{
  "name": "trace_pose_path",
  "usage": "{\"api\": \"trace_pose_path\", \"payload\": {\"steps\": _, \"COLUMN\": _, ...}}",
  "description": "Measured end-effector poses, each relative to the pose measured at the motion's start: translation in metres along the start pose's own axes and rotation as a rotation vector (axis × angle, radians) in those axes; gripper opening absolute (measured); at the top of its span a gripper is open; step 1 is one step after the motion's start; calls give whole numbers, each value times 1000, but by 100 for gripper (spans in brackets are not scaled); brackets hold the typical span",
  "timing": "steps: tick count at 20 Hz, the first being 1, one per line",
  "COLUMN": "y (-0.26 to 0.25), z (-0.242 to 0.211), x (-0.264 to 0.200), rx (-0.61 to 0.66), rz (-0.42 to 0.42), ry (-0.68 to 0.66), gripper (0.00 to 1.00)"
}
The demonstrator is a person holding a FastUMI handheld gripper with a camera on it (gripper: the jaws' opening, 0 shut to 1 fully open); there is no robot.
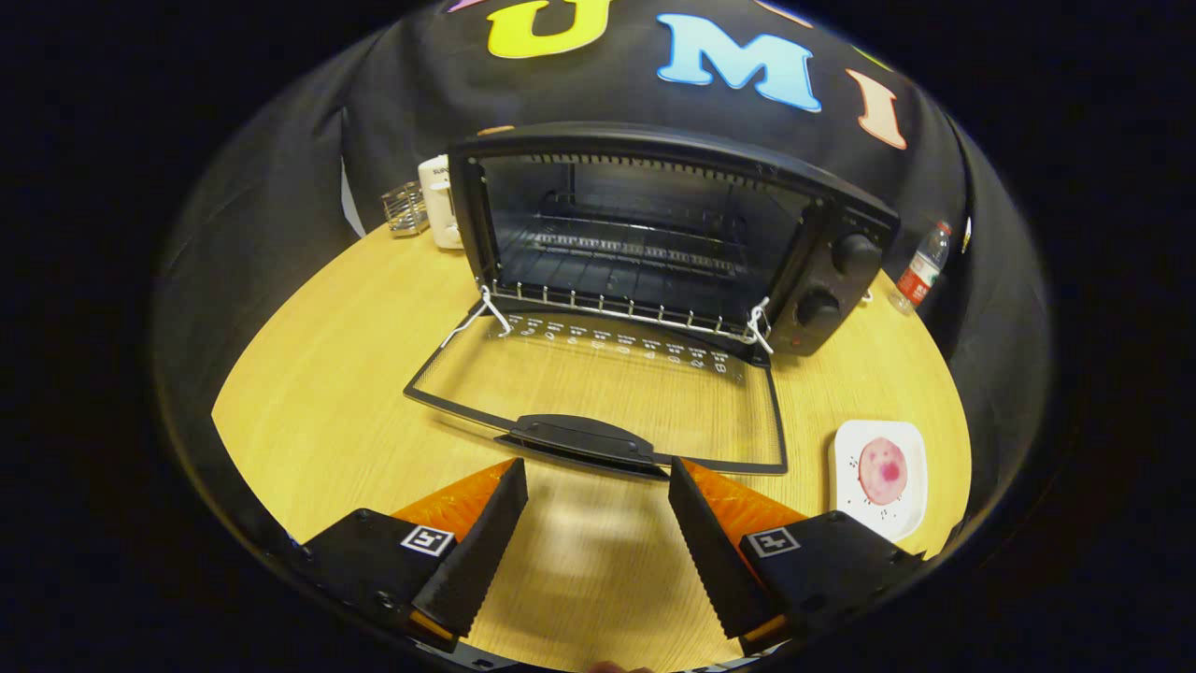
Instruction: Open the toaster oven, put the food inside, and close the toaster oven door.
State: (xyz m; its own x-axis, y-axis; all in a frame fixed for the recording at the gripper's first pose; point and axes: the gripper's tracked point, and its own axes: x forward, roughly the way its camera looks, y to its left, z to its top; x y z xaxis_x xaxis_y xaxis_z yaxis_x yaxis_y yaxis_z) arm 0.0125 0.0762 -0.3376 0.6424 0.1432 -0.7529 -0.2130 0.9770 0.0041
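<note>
Empty parted tongs before door handle

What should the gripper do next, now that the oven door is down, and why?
Probably swing right toward the food on its plate. The oven door lies fully open on the table, the rack inside is bare, and the gripper is open with nothing between its fingers, just short of the door handle.

One oven, door down, two knobs, one rack. One plate bearing one food piece. One bottle. One white jug. One wire holder. One table. One gripper, two fingers spread apart, nothing between.
</note>
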Motion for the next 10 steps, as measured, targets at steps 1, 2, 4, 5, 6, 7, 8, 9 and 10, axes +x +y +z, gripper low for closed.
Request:
{"api": "trace_pose_path", "payload": {"steps": 1, "y": -4, "z": -3, "x": -5, "rx": 10, "rz": -4, "ry": 5, "gripper": 98}}
{"api": "trace_pose_path", "payload": {"steps": 2, "y": -8, "z": -1, "x": -9, "rx": 18, "rz": -8, "ry": -5, "gripper": 98}}
{"api": "trace_pose_path", "payload": {"steps": 4, "y": -17, "z": 6, "x": -21, "rx": 29, "rz": -10, "ry": -26, "gripper": 98}}
{"api": "trace_pose_path", "payload": {"steps": 5, "y": -22, "z": 8, "x": -27, "rx": 33, "rz": -11, "ry": -39, "gripper": 98}}
{"api": "trace_pose_path", "payload": {"steps": 6, "y": -27, "z": 11, "x": -35, "rx": 36, "rz": -14, "ry": -50, "gripper": 98}}
{"api": "trace_pose_path", "payload": {"steps": 7, "y": -35, "z": 14, "x": -43, "rx": 43, "rz": -19, "ry": -62, "gripper": 97}}
{"api": "trace_pose_path", "payload": {"steps": 8, "y": -42, "z": 14, "x": -50, "rx": 54, "rz": -22, "ry": -68, "gripper": 97}}
{"api": "trace_pose_path", "payload": {"steps": 9, "y": -51, "z": 14, "x": -58, "rx": 63, "rz": -25, "ry": -73, "gripper": 97}}
{"api": "trace_pose_path", "payload": {"steps": 10, "y": -62, "z": 14, "x": -66, "rx": 73, "rz": -37, "ry": -79, "gripper": 98}}
